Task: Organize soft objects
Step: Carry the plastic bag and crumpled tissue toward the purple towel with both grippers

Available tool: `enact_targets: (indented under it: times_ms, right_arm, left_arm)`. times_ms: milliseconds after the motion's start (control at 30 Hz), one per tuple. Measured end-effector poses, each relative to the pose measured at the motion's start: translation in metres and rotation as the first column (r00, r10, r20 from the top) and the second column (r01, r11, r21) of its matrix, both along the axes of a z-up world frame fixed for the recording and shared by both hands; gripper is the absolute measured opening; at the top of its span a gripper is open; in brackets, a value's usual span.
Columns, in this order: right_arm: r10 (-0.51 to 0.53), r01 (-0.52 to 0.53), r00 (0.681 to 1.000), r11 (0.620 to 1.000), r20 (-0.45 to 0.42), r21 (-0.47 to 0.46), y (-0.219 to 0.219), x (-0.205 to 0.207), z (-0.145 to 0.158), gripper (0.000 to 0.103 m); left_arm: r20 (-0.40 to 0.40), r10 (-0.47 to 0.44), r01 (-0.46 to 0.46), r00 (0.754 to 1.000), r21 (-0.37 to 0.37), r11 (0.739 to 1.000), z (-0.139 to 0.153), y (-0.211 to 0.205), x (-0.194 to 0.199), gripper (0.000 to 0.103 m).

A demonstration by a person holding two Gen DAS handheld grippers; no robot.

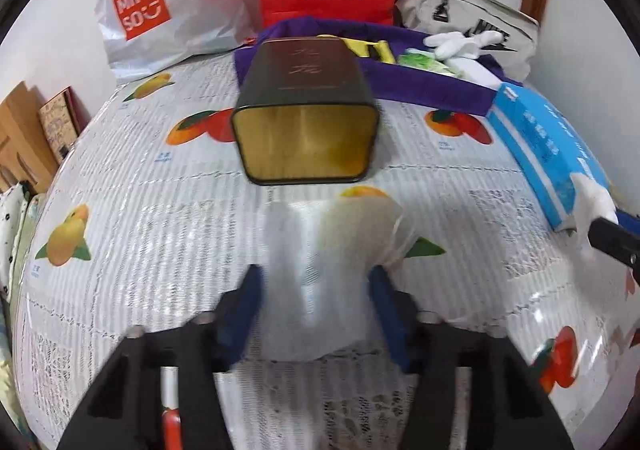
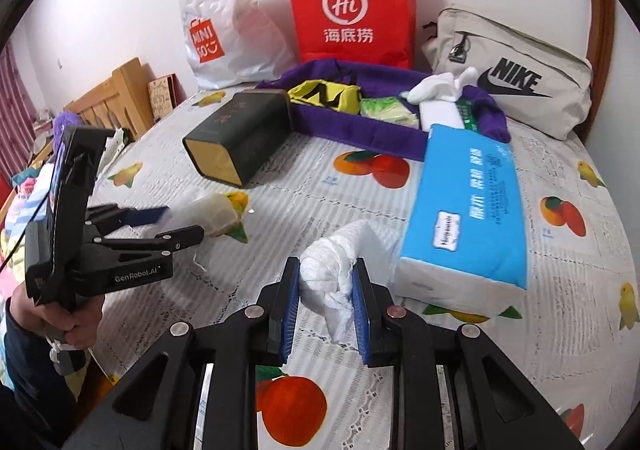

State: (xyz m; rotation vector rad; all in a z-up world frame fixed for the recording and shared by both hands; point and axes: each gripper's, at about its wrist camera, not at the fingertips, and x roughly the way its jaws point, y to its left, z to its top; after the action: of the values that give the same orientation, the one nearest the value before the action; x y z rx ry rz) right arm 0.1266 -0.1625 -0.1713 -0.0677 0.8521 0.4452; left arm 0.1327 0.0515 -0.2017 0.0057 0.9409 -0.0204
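Note:
In the left wrist view my left gripper (image 1: 314, 274) is shut on a soft, translucent white bundle (image 1: 328, 234), its blue pads pressing both sides just in front of a dark tin (image 1: 304, 146) that lies on its side with its gold open end toward me. The right wrist view shows that gripper (image 2: 184, 221) with the bundle (image 2: 218, 212) low over the fruit-print cover. My right gripper (image 2: 326, 264) is shut on a rolled white cloth (image 2: 340, 246), beside a blue tissue pack (image 2: 468, 206). A purple fabric tray (image 2: 360, 130) behind holds several soft items.
Against the back wall stand a red paper bag (image 2: 352, 6), a white Miniso bag (image 2: 224, 22) and a beige Nike bag (image 2: 516, 82). A wooden headboard (image 2: 120, 90) runs along the left edge. A person's hand (image 2: 72, 322) holds the left gripper's handle.

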Motion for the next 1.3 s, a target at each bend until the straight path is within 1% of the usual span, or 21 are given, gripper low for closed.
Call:
enact_targets:
  times_ms: [33,100,233,500,700,867,1067,1300]
  right_arm:
    - [-0.001,0.001,1.0,1.0,0.002,0.003,-0.001,-0.001,0.002,0.024]
    - [-0.001,0.001,1.0,1.0,0.006,0.009,-0.004,-0.001,0.005,0.024]
    - [-0.003,0.002,1.0,1.0,0.007,0.022,-0.009,-0.001,0.01,0.024]
    - [0.01,-0.011,1.0,1.0,0.024,0.029,-0.012,0.005,0.023,0.024]
    - [0.011,-0.012,1.0,0.999,0.024,0.036,-0.014,0.015,0.028,0.024]
    - [-0.003,0.002,1.0,0.999,0.017,0.039,-0.019,0.026,0.032,0.024]
    - [-0.017,0.016,1.0,0.999,0.023,0.036,-0.025,0.041,0.04,0.024]
    - [-0.017,0.016,0.999,0.999,0.031,0.039,-0.027,0.066,0.05,0.024]
  left_arm:
    - [-0.003,-0.014,0.014,1.0,-0.004,1.0,0.001,-0.002,0.0,0.031]
    - [-0.01,-0.034,0.034,0.999,-0.016,0.999,0.002,-0.005,0.0,0.021]
    - [-0.017,-0.051,0.05,0.999,-0.059,0.997,0.009,-0.006,-0.003,0.013]
    - [0.005,-0.074,0.074,0.997,-0.162,0.984,0.033,-0.008,-0.006,0.012]
    - [0.041,-0.074,0.079,0.996,-0.154,0.985,0.053,-0.011,-0.003,0.012]
    - [0.071,-0.05,0.059,0.996,-0.13,0.99,0.068,-0.011,0.005,0.012]
    - [0.091,-0.043,0.056,0.995,-0.139,0.989,0.082,-0.01,0.021,0.012]
    - [0.105,-0.051,0.063,0.993,-0.115,0.991,0.096,-0.014,0.041,0.012]
